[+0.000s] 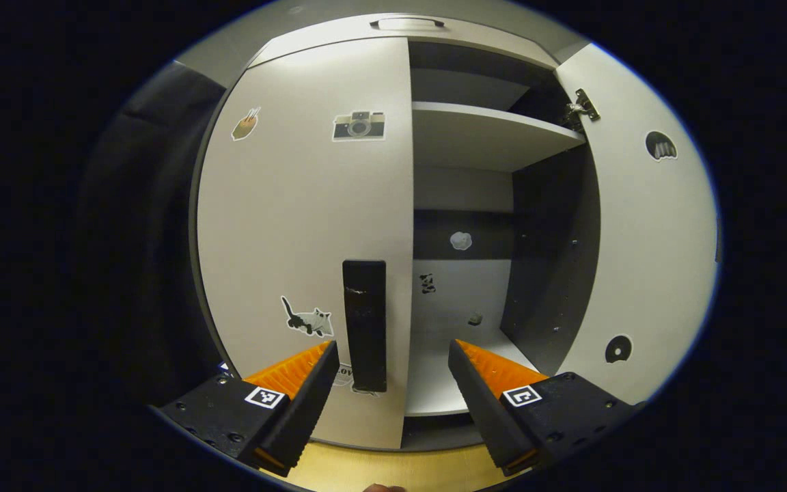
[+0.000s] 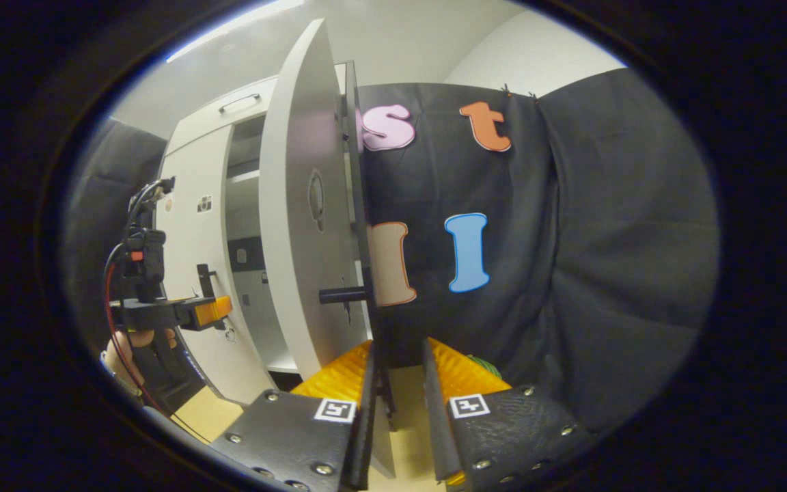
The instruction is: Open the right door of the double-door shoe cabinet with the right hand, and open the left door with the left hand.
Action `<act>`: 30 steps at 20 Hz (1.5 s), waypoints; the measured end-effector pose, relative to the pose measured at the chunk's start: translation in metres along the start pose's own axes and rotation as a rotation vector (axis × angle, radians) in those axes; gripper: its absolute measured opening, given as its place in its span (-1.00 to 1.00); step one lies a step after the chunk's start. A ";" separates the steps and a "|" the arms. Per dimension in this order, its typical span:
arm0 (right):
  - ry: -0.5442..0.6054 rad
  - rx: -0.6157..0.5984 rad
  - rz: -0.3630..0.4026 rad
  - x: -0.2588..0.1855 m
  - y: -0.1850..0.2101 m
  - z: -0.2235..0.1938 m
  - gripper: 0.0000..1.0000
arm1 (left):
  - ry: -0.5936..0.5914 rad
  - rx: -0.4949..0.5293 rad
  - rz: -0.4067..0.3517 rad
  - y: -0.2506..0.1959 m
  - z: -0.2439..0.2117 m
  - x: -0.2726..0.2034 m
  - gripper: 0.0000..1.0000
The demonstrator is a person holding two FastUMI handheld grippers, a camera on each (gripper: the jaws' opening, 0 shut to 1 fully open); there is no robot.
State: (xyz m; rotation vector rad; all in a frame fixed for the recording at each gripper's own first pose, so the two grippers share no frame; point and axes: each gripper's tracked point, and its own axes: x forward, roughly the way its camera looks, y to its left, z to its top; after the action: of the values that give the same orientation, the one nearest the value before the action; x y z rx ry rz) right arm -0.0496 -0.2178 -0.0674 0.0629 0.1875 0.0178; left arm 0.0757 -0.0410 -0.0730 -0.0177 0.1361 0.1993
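Fingers of the left gripper [image 1: 391, 355] are standing wide apart at the bottom of the left gripper view, straddling the lower end of the dark vertical handle [image 1: 365, 324] on the left door [image 1: 305, 225] without touching it. That door is sitting closed, flush with the cabinet front, so it is the part of the task not yet done. Being a stiff flat panel on hinges, it is probably light to swing; the handle bar is rigid and narrow, likely smooth, so the jaws are best closing across its middle, then pulling outward along the hinge arc. Beyond it, the right door [image 1: 646, 225] is standing swung open, showing a shelf [image 1: 489, 133] inside. In the right gripper view, the right gripper [image 2: 398, 359] has its jaws narrowed around that door's edge [image 2: 365, 225], below its handle [image 2: 342, 295]; whether both fingers are pressing on it I cannot tell.
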 end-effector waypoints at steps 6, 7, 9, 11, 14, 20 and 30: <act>0.011 0.015 0.037 0.004 -0.002 -0.001 -0.29 | 0.012 0.007 0.046 0.011 -0.009 0.026 0.99; 0.011 0.015 0.040 0.004 -0.002 0.000 -0.17 | 0.012 0.010 0.053 0.012 -0.010 0.027 0.96; 0.011 0.017 0.043 0.004 -0.002 0.000 -0.16 | 0.003 0.008 0.058 0.014 -0.010 0.033 0.78; 0.007 0.006 0.041 0.005 0.000 0.002 -0.16 | 0.000 0.003 0.034 0.009 -0.010 0.032 0.49; 0.001 -0.010 0.034 0.005 0.000 0.002 -0.16 | -0.012 0.037 0.074 0.018 -0.010 0.035 0.08; -0.004 -0.017 0.017 0.005 -0.002 0.003 -0.13 | -0.002 0.043 0.059 0.019 -0.009 0.033 -0.46; -0.002 -0.023 -0.001 0.027 -0.013 0.003 -0.19 | -0.001 0.028 0.019 0.025 -0.012 0.024 -0.58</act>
State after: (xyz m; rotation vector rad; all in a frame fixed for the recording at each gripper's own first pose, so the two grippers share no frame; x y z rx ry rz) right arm -0.0221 -0.2303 -0.0707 0.0395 0.1856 0.0189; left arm 0.0921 -0.0126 -0.0881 0.0115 0.1377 0.2167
